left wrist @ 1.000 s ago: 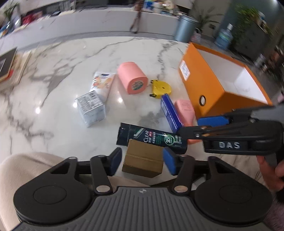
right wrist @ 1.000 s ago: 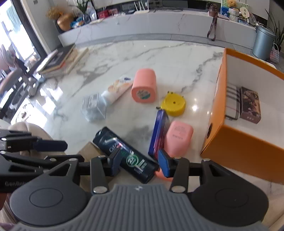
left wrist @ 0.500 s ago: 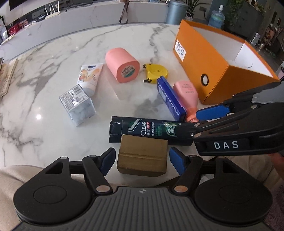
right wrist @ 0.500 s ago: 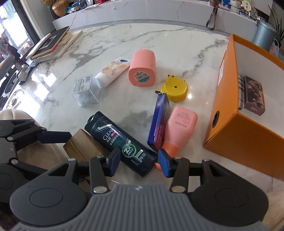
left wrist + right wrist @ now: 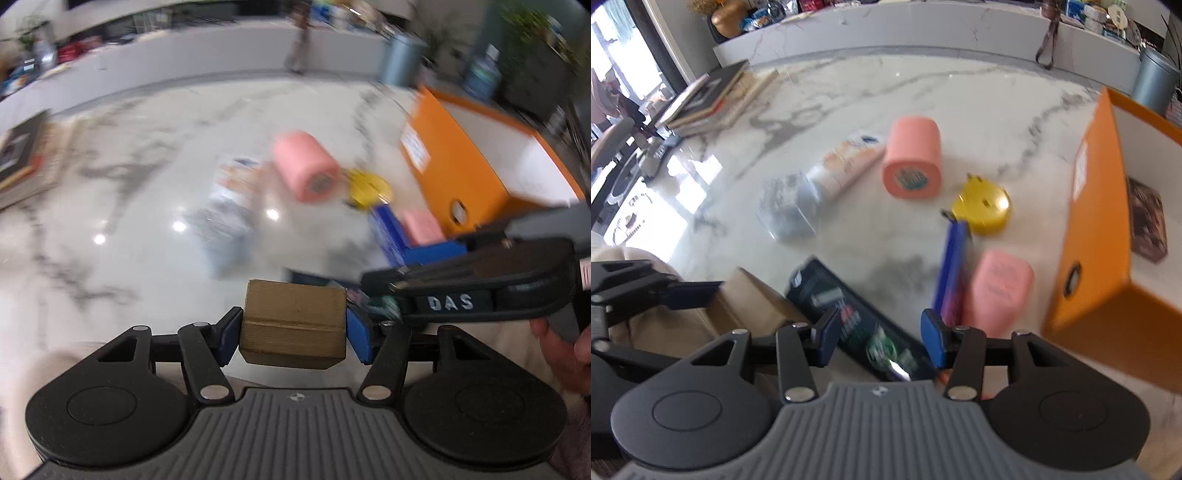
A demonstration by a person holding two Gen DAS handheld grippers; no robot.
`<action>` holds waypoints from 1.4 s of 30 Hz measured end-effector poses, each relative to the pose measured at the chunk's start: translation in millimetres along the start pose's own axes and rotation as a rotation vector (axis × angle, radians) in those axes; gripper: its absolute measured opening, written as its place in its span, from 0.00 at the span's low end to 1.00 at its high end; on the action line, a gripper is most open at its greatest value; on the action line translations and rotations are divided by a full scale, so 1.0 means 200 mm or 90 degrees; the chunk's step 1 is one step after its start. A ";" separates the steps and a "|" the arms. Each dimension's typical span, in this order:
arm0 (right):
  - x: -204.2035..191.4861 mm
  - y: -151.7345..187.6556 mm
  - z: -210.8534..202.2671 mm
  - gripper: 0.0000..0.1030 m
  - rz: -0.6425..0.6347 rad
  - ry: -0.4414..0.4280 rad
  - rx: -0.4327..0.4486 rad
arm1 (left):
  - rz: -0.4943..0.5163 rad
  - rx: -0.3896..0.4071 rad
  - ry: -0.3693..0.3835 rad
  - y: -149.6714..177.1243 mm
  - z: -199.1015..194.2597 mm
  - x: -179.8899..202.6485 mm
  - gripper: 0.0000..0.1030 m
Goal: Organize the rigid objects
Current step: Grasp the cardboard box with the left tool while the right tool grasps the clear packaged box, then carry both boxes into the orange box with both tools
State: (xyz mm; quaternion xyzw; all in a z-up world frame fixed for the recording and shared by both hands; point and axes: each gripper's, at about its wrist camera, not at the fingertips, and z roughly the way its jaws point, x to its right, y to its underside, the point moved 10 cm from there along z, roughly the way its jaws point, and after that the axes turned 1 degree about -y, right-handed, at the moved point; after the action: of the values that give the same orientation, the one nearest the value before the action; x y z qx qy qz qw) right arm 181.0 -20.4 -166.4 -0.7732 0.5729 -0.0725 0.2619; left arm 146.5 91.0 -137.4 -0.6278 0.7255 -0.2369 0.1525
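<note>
Gripping the brown block (image 5: 293, 328) looks basically done: the left gripper (image 5: 293, 334) has just been closing and both blue pads now sit flush on its sides, at the near edge of the marble table (image 5: 129, 229). Right gripper (image 5: 879, 338) hangs with its jaws apart over the dark shampoo bottle (image 5: 849, 317), pads not touching it. My take is lift the block straight up first, keep it level, then swing across to the orange box (image 5: 1097, 229) without clipping the pink bottle (image 5: 997, 291) or the other tool.
</note>
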 end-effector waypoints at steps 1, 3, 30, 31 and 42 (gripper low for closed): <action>-0.02 -0.03 0.01 0.50 0.000 -0.005 0.004 | -0.022 0.012 -0.011 -0.03 -0.02 -0.06 0.66; -0.06 -0.11 0.02 0.56 0.007 -0.018 0.012 | -0.062 0.032 -0.029 -0.07 -0.05 -0.19 0.66; -0.45 -0.39 0.38 0.47 -0.067 -0.029 -0.021 | -0.246 0.033 -0.069 -0.08 0.04 -0.63 0.66; -0.43 -0.39 0.34 0.47 -0.066 -0.029 -0.013 | -0.244 0.038 -0.070 -0.08 0.03 -0.62 0.66; 0.00 -0.41 -0.27 0.47 0.035 0.000 0.134 | -0.122 0.095 0.019 -0.33 -0.16 -0.10 0.66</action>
State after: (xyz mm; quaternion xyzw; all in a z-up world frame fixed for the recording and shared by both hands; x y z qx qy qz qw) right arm 229.2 -21.0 -80.9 -0.7255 0.5833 -0.1251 0.3432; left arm 189.4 109.0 -76.9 -0.6777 0.6446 -0.3129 0.1649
